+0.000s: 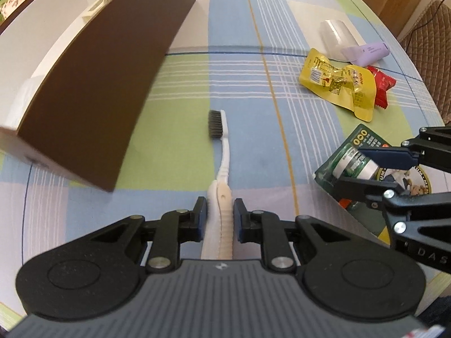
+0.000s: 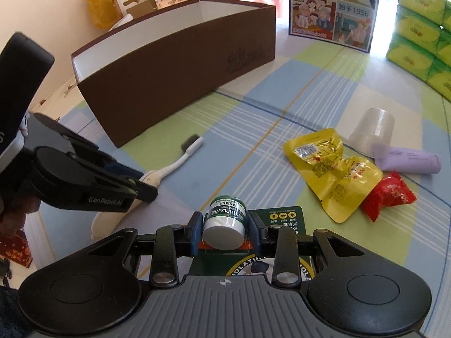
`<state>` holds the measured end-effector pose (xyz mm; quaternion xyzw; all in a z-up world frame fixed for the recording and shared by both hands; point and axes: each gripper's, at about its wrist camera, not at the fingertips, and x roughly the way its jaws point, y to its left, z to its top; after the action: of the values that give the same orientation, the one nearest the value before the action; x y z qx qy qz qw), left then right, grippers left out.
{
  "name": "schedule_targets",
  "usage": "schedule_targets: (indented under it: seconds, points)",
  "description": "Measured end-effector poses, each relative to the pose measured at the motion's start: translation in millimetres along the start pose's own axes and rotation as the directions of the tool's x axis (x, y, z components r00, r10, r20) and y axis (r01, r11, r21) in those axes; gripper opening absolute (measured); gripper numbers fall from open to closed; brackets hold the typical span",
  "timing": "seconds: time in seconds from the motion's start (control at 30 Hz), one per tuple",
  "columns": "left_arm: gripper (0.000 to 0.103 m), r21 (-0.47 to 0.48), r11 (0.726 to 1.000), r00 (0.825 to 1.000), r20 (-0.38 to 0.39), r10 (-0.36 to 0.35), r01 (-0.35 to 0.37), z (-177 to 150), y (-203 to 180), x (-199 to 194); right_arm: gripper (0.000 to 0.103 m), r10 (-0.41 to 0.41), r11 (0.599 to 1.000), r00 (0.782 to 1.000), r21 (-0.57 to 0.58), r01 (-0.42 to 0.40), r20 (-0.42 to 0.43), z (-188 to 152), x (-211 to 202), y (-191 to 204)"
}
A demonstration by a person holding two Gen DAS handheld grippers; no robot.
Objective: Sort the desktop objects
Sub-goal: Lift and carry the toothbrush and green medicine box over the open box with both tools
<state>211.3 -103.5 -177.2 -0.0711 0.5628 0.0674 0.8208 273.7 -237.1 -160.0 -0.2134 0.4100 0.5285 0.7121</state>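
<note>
A white toothbrush (image 1: 224, 152) with dark bristles lies on the checked tablecloth, also in the right wrist view (image 2: 180, 160). My left gripper (image 1: 220, 214) is shut on its handle; it shows from the side in the right wrist view (image 2: 141, 188). My right gripper (image 2: 225, 226) is shut on a green-and-white lip salve jar (image 2: 225, 219) in its green blister pack (image 2: 284, 217); both appear in the left wrist view, the right gripper (image 1: 363, 169) and the jar (image 1: 352, 160).
A brown box (image 2: 180, 67) with a white inside stands at the left (image 1: 95, 84). Yellow snack packets (image 2: 329, 169), a red candy (image 2: 389, 195), a lilac tube (image 2: 408, 159) and a clear cup (image 2: 372, 132) lie to the right. Green tissue packs (image 2: 420, 36) stand far right.
</note>
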Motion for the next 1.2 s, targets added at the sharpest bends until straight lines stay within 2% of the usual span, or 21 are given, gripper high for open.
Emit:
schedule_targets:
  seconds: [0.3,0.7,0.87,1.2]
  points:
    - [0.016,0.037,0.998,0.995,0.074,-0.060,0.057,-7.6,-2.7,-34.8,0.032,-0.023,0.999,0.999,0.043,0.022,0.025,-1.5,-14.5,12.2]
    - [0.016,0.034,0.994,0.969,0.220,-0.109,0.104,-12.8,20.2,-99.8,0.032,-0.026,0.999,0.994,0.024,0.024,0.102,18.0,-29.5,45.1]
    - [0.016,0.023,0.994,0.956,0.273,-0.111,0.109,-10.5,36.9,-123.6,0.032,-0.022,1.000,0.990,0.010,0.021,0.141,31.4,-35.7,56.4]
    - [0.016,-0.023,0.995,0.941,0.328,-0.083,0.095,0.8,80.2,-150.4,0.032,0.028,0.999,0.976,-0.049,-0.017,0.218,68.8,-39.1,84.3]
